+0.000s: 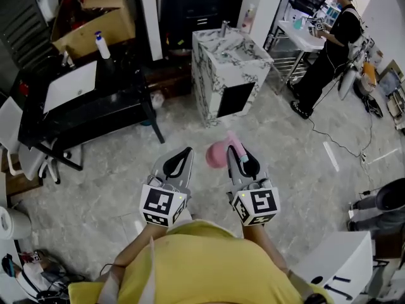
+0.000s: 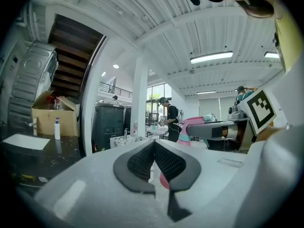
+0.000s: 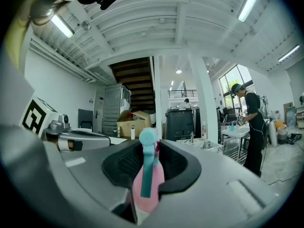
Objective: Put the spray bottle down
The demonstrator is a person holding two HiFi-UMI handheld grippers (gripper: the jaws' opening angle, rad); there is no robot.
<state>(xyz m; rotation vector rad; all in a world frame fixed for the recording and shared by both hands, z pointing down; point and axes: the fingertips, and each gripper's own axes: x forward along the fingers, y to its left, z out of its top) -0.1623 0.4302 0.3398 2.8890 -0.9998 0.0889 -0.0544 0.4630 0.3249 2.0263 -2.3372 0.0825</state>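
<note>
In the head view a pink spray bottle [image 1: 218, 154] with a teal trigger sticks out level to the left of my right gripper [image 1: 243, 154], high above the floor. My right gripper [image 3: 148, 151] is shut on the spray bottle [image 3: 148, 186]; its pads press the neck from both sides. My left gripper [image 1: 185, 152] hovers level beside it, a little apart. In its own view the left gripper [image 2: 154, 147] is shut with nothing between its pads. The bottle's pink head [image 2: 192, 125] shows beyond it to the right.
A marble-patterned sink cabinet [image 1: 231, 75] stands ahead on the tiled floor. A black table [image 1: 117, 109] with a white basin [image 1: 71, 85], a pump bottle [image 1: 102, 45] and a cardboard box [image 1: 95, 24] is at the left. A person [image 1: 329, 52] works at a sink far right.
</note>
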